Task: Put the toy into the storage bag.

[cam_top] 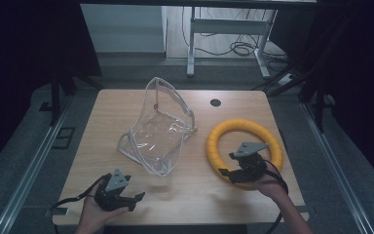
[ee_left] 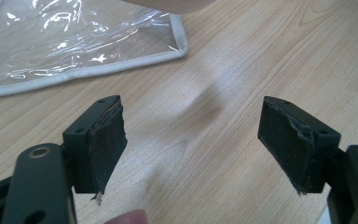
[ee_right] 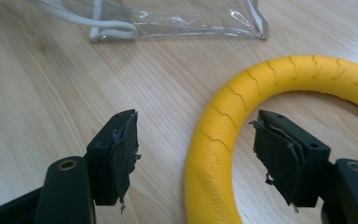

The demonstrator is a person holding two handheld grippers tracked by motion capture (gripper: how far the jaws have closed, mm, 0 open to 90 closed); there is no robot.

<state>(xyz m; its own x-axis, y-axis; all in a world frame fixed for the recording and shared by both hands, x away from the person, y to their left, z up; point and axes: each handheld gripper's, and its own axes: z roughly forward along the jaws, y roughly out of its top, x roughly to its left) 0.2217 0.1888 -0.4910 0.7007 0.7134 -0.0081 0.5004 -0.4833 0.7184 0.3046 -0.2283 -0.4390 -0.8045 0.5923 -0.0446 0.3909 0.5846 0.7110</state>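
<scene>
yellow ring [cam_top: 245, 152] lies flat at the table's [cam_top: 190, 190] right, its near-left rim between the right gripper's [cam_top: 237, 171] wide jaws, probably lined up for a pinch. left gripper [cam_top: 132, 200] waits near-left, jaws wide and empty, by the clear pouch [cam_top: 157, 127].

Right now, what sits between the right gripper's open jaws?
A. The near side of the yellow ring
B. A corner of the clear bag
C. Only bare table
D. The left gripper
A: in the right gripper view the jaws of the right gripper stand apart on either side of the yellow ring, while the clear bag lies farther off.
</scene>
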